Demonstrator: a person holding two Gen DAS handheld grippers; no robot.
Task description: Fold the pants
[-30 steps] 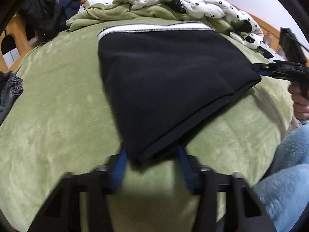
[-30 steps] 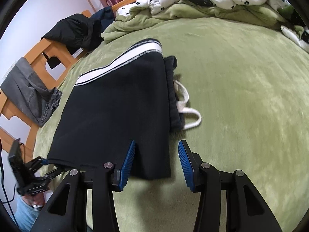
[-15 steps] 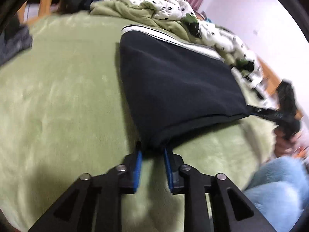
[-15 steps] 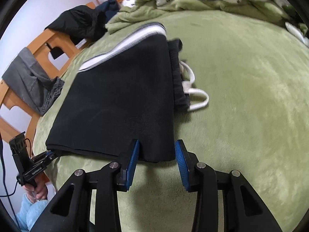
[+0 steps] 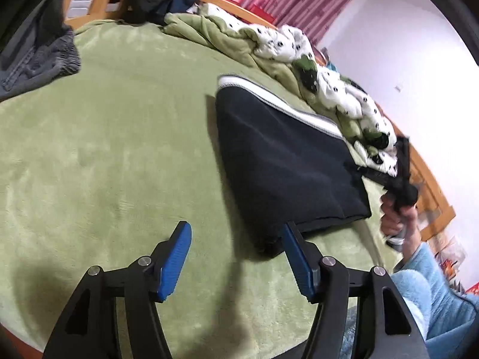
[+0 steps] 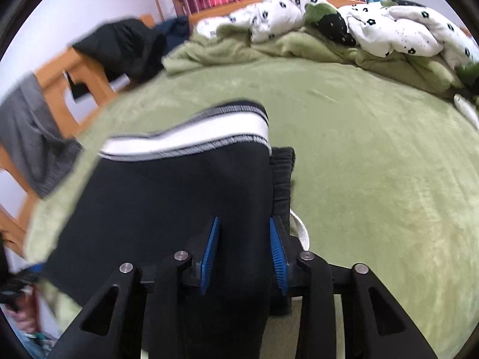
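Two claws work over the bed (image 5: 104, 137). On the left, the left claw (image 5: 236, 236) has just been opening; its blue pads stand apart over the green blanket, the near corner of the folded black pants (image 5: 284, 161) just beside its right pad, unheld. Farther right, the right claw (image 6: 244, 233) has been closing, its pads straddling the pants' edge; whether they pinch yet I cannot tell.

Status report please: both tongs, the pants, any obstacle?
Left tongs just opened, off the pants. Right tongs closing, pants between pads. Pants folded on green blanket. No obstacle seen.
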